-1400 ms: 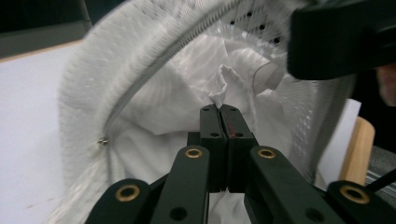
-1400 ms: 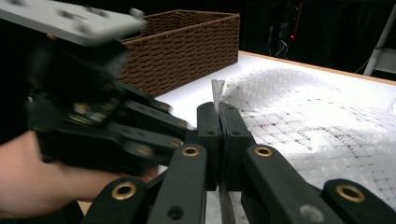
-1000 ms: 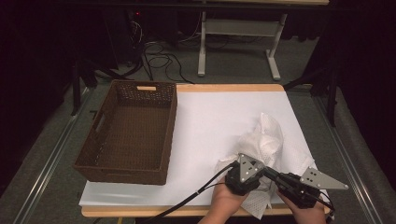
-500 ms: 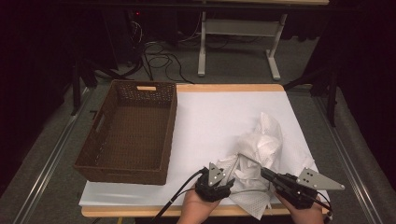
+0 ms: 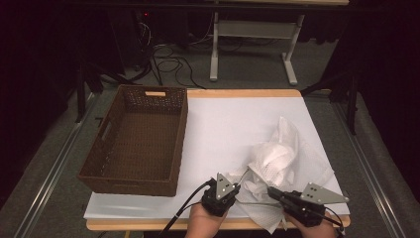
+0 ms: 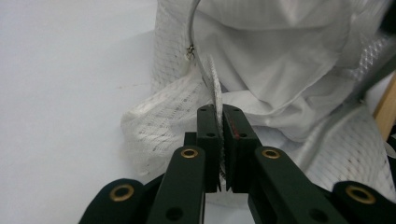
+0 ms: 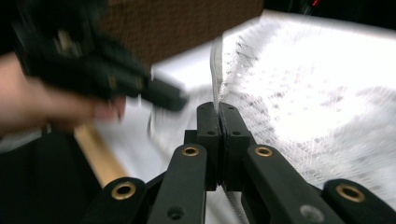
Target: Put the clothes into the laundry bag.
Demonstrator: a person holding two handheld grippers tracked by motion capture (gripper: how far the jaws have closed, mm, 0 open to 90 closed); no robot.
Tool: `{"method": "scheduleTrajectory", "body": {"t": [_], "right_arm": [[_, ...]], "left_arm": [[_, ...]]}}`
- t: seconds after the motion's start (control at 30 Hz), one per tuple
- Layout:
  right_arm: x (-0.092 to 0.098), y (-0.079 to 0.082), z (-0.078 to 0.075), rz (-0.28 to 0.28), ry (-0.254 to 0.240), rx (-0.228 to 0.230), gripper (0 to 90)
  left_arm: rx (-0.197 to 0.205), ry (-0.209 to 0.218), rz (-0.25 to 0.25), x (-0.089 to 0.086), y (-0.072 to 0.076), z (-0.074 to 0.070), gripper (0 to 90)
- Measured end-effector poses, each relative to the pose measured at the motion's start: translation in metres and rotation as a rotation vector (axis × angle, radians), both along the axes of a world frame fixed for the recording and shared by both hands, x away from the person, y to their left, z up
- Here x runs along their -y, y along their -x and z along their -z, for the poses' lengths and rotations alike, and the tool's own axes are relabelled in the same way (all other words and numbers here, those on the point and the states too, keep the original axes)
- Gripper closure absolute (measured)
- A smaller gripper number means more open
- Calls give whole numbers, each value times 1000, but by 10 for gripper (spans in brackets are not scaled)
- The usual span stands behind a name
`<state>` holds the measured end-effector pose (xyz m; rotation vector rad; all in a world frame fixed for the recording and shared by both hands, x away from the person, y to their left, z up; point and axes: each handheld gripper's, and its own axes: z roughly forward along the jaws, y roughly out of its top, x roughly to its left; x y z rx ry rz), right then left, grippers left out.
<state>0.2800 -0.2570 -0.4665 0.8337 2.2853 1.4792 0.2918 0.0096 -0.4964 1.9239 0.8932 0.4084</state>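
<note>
1. Both grippers we hold at the table's near edge: the left gripper (image 6: pixel 223 140), its jaws just closed, and the right gripper (image 7: pixel 218 140) each pinch the white mesh garment (image 5: pixel 275 161)
2. Farther left we see the wicker basket (image 5: pixel 136 144)

White mesh cloth garment (image 5: pixel 277 158), brown woven wicker basket (image 5: pixel 133 144), matt white table cover (image 5: pixel 228 124).
</note>
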Motion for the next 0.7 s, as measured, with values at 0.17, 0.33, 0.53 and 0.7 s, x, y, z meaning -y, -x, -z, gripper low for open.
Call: {"method": "scheduleTrajectory", "body": {"t": [0.17, 0.33, 0.53, 0.7], "right_arm": [[-17, 0, 21, -24, 124, -63, 900], [-20, -6, 34, 6, 205, -97, 900], [-15, -12, 43, 52, 276, -115, 900], [-2, -11, 46, 74, 327, -118, 900]], "left_arm": [[3, 38, 3, -6, 6, 8, 859], [22, 81, -10, -12, 7, 4, 665], [67, 110, -39, -23, 8, -2, 560], [60, 130, -51, -27, 8, -2, 531]]}}
